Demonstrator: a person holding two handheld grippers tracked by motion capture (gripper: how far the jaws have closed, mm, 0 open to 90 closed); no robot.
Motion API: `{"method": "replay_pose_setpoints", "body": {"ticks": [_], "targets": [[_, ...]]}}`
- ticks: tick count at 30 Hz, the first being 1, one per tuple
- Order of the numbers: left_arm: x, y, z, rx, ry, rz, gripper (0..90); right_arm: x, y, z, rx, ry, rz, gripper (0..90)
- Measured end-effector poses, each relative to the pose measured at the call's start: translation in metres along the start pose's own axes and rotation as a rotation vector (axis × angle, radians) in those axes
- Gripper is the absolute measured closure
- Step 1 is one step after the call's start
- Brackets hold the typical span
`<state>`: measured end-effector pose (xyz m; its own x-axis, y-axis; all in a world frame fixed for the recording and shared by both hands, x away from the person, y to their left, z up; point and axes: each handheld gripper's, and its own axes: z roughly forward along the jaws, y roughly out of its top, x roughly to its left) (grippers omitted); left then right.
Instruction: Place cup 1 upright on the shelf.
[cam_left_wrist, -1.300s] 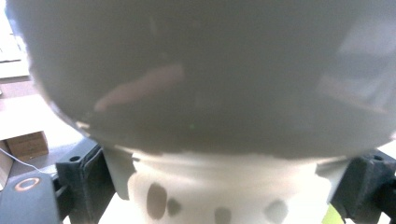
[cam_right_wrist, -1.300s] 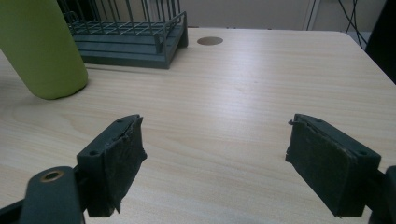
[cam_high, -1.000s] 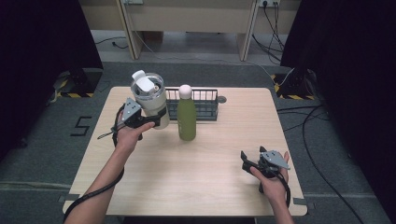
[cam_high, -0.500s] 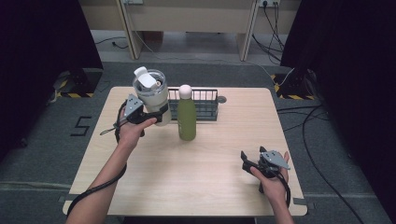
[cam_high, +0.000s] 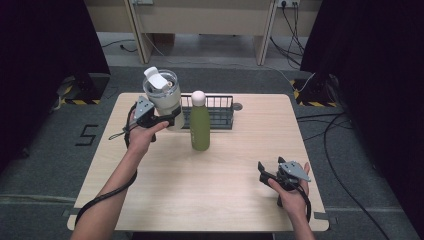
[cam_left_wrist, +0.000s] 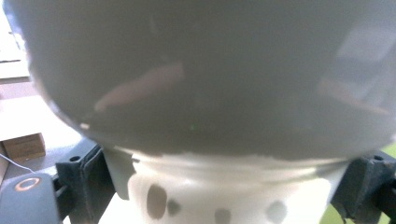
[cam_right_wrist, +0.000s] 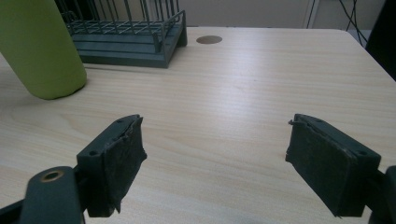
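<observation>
A pale grey tumbler (cam_high: 162, 100) with a clear lid and white flip tab is held off the table at the back left, beside the wire basket (cam_high: 220, 109). My left gripper (cam_high: 167, 119) is shut on its lower, narrower part. In the left gripper view the tumbler (cam_left_wrist: 205, 70) looms large, with the jaws of the left gripper (cam_left_wrist: 224, 186) pressed against its white base on both sides. A green bottle (cam_high: 200, 126) with a cream cap stands upright just right of the tumbler. My right gripper (cam_high: 270, 165) rests near the front right, open and holding nothing.
The right gripper (cam_right_wrist: 215, 154) looks across bare wooden table (cam_right_wrist: 243, 88) toward the green bottle (cam_right_wrist: 39, 46), the dark wire basket (cam_right_wrist: 135, 37) and a round cable hole (cam_right_wrist: 208, 39). The table (cam_high: 225, 200) stands on grey floor with cables at the right.
The left gripper has raised the tumbler slightly and carried it a little to the right. The right gripper and the green bottle have stayed put.
</observation>
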<state>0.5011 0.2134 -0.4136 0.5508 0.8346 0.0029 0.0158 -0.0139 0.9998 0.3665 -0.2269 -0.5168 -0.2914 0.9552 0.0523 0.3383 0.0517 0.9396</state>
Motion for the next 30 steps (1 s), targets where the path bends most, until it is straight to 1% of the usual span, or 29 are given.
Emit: {"method": "replay_pose_setpoints", "body": {"ticks": [15,30], "targets": [[0.006,0.009,0.011,-0.008,0.01,0.001,10.3,0.0,-0.001,0.001,0.0,-0.002,-0.001,18.3],[0.009,0.02,0.023,-0.015,0.011,0.003,10.3,-0.002,-0.002,0.001,0.002,-0.004,0.005,18.3]]}}
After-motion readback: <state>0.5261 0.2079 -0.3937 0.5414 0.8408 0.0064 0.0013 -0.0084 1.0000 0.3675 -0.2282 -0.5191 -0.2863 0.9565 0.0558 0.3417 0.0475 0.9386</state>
